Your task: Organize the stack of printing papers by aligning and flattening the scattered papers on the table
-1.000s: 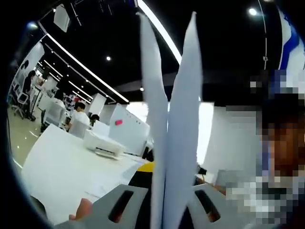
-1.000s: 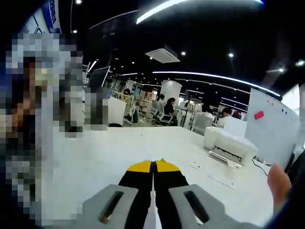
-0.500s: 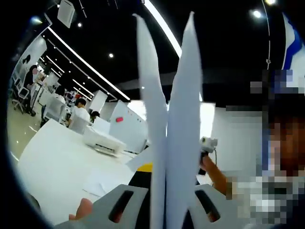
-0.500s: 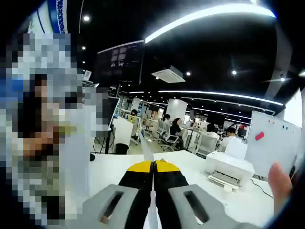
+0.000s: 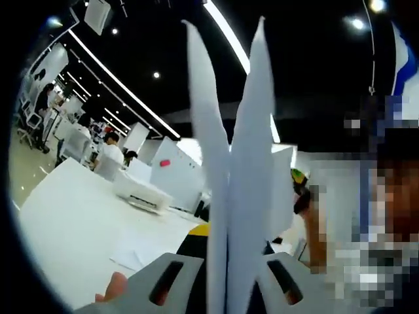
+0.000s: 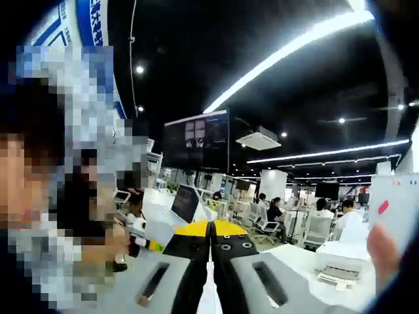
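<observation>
My left gripper [image 5: 221,230] is shut on a bundle of white printing papers [image 5: 232,163] that stand upright and fan out into two blades above its jaws. More loose papers [image 5: 141,252] lie on the white table [image 5: 72,229] below. My right gripper [image 6: 211,227] is raised, its yellow-tipped jaws pressed together with a thin white paper edge [image 6: 209,297] between them. In the left gripper view the right gripper [image 5: 298,176] comes in from the right in a person's hand, beside a hanging white sheet [image 5: 281,196].
A white printer [image 5: 141,196] stands on the table, also seen as the printer [image 6: 340,261] at the lower right. A fingertip [image 6: 386,252] shows at the right edge. Office desks, seated people and a dark wall screen [image 6: 196,140] lie beyond.
The right gripper has tilted upward, its view rising from the tabletop to the ceiling and far office. In the left gripper view, the right gripper and a white sheet have come in beside the bundle.
</observation>
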`<action>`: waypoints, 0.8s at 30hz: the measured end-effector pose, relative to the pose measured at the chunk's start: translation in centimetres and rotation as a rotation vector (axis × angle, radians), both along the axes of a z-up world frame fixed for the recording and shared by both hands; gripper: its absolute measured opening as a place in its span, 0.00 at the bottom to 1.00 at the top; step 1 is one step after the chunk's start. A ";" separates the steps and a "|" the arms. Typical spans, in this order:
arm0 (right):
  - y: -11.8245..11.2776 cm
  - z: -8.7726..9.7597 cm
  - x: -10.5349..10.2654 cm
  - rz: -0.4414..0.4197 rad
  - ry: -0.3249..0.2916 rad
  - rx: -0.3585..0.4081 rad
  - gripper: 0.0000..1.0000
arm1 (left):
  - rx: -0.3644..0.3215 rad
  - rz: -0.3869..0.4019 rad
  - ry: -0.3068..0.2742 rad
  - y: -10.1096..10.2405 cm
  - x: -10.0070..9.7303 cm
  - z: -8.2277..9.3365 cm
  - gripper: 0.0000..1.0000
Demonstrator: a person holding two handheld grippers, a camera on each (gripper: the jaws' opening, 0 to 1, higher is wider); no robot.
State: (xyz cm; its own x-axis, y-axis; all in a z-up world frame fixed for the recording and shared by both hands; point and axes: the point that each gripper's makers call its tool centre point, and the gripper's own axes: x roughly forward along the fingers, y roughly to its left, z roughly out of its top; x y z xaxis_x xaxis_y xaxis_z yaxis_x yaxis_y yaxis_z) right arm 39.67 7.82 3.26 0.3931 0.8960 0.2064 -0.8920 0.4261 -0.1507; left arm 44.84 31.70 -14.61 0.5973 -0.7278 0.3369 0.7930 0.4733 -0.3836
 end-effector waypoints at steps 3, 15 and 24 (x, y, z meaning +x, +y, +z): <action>0.4 0.5 -1.3 0.074 0.022 0.040 0.00 | 0.001 -0.002 0.024 -0.3 0.5 -0.7 0.06; 3.7 -2.9 1.4 0.266 0.214 0.206 0.00 | -0.015 -0.037 0.102 -2.2 1.8 -2.7 0.06; 4.6 -9.4 9.3 0.141 0.315 0.242 0.00 | -0.094 -0.086 0.157 -3.1 1.5 -3.8 0.06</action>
State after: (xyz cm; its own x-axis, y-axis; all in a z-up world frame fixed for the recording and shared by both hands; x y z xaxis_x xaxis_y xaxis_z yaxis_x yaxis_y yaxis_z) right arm 48.93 12.37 -6.13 0.3481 0.8858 0.3070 -0.9304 0.2864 0.2288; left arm 46.33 28.64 -18.45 0.5853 -0.7479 0.3133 0.7555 0.3627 -0.5455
